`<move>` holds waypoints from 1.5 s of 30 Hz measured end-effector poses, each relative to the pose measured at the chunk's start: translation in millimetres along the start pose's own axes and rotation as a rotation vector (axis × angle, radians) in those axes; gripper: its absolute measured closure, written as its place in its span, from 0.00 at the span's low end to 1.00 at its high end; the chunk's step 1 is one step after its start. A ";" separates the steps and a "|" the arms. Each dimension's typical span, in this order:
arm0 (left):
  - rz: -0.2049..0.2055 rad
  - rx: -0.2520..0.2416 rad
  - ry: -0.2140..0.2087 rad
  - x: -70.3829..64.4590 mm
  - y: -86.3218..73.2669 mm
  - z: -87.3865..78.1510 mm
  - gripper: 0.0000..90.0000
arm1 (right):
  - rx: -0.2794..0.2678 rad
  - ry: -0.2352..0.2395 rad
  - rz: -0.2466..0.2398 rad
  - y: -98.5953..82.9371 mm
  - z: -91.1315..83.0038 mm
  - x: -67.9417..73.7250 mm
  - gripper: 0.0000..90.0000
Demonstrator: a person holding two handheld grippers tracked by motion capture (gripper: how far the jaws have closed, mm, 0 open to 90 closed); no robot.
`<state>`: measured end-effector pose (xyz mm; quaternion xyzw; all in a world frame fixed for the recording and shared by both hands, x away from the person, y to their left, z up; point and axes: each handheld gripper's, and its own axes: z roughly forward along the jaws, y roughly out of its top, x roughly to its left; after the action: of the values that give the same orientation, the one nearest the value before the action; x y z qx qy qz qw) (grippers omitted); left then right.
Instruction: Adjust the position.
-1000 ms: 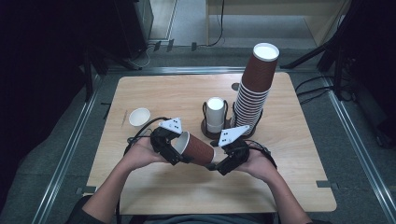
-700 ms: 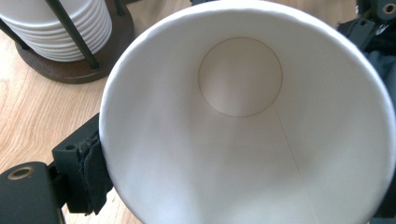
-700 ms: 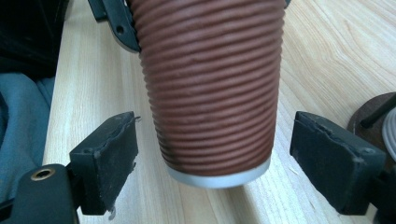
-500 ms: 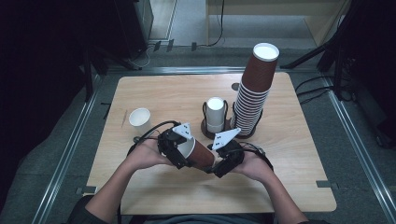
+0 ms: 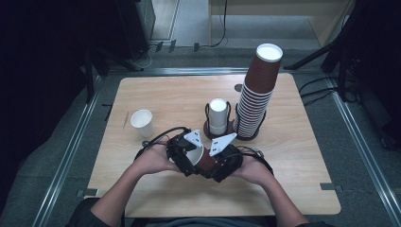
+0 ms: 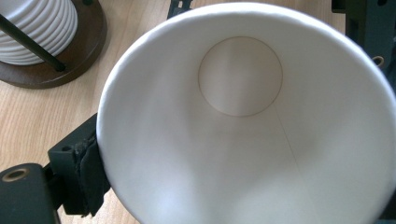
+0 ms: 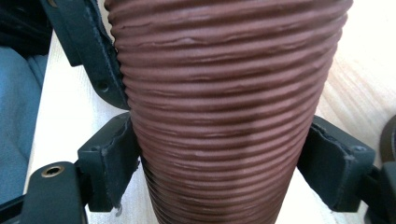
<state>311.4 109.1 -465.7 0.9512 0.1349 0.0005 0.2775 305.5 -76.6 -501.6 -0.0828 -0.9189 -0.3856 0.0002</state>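
A brown ribbed paper cup (image 5: 204, 161) with a white inside lies on its side, held over the table's front middle between both grippers. My left gripper (image 5: 187, 158) is shut on it near the rim; the left gripper view looks into the white cup interior (image 6: 243, 116), and one pad (image 6: 86, 172) presses against the rim. My right gripper (image 5: 222, 164) is shut on the cup's body. In the right gripper view its pads (image 7: 116, 158) clamp the ribbed wall (image 7: 224, 107) from both sides.
A tall stack of brown cups (image 5: 257, 94) stands at the right middle on a dark base. Beside it is a wire stand with white cups (image 5: 218, 116). A single white cup (image 5: 142, 123) stands at the left. The wooden table (image 5: 293, 189) has bare room in front.
The two hands have drawn closer together and slightly toward the person. The right gripper has closed in on the cup's body, and the cup has shifted a little right and nearer.
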 end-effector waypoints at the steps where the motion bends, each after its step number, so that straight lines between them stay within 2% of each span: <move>1: 0.004 -0.005 -0.003 0.1 -0.4 -1.0 0.05 | -0.004 0.000 -0.003 0.0 -0.4 0.2 0.21; 8: -0.008 -0.040 -0.004 1.3 -1.9 -5.5 0.00 | -0.028 -0.001 -0.006 0.7 -5.4 -1.1 0.21; 10: -0.022 -0.078 -0.001 3.1 -3.8 -11.6 0.00 | -0.032 -0.006 -0.005 -0.1 -7.4 -2.3 0.21; 12: -0.023 -0.086 -0.004 3.9 -4.4 -13.7 0.00 | -0.036 -0.007 -0.006 -0.4 -8.4 -2.6 0.21; 13: -0.034 -0.106 -0.004 5.0 -6.1 -16.9 0.00 | -0.041 -0.013 -0.001 -0.7 -11.2 -3.3 0.21; 17: -0.049 -0.137 0.007 6.5 -9.0 -21.8 0.00 | -0.066 -0.030 0.014 -1.4 -18.6 -5.5 0.21; 20: -0.052 -0.142 0.003 7.4 -10.3 -23.2 0.00 | -0.077 -0.040 0.024 -2.0 -23.2 -7.0 0.21; 24: -0.071 -0.171 0.018 8.1 -13.0 -25.4 0.00 | -0.091 -0.041 0.038 -2.6 -27.1 -8.0 0.21; 26: -0.081 -0.190 0.016 9.1 -14.4 -27.4 0.00 | -0.100 -0.047 0.040 -2.9 -29.5 -8.7 0.21; 27: -0.099 -0.219 0.006 10.5 -15.7 -29.3 0.00 | -0.114 -0.051 0.044 -2.9 -31.3 -9.1 0.21; 34: -0.117 -0.276 -0.002 12.2 -19.6 -33.4 0.00 | -0.144 -0.063 0.050 -2.2 -36.9 -8.8 0.21; 37: -0.143 -0.327 -0.017 12.9 -19.9 -35.5 0.00 | -0.172 -0.068 0.059 -1.5 -40.5 -8.5 0.21; 42: -0.150 -0.365 -0.028 11.7 -18.1 -35.8 0.00 | -0.196 -0.074 0.059 -0.4 -41.7 -8.4 0.21; 45: -0.151 -0.369 -0.027 10.4 -16.1 -34.1 0.00 | -0.201 -0.068 0.064 0.8 -38.9 -7.1 0.21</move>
<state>314.7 142.8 -446.2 0.8713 0.1996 -0.0083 0.4483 310.2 -104.7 -474.2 -0.1246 -0.8720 -0.4726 -0.0270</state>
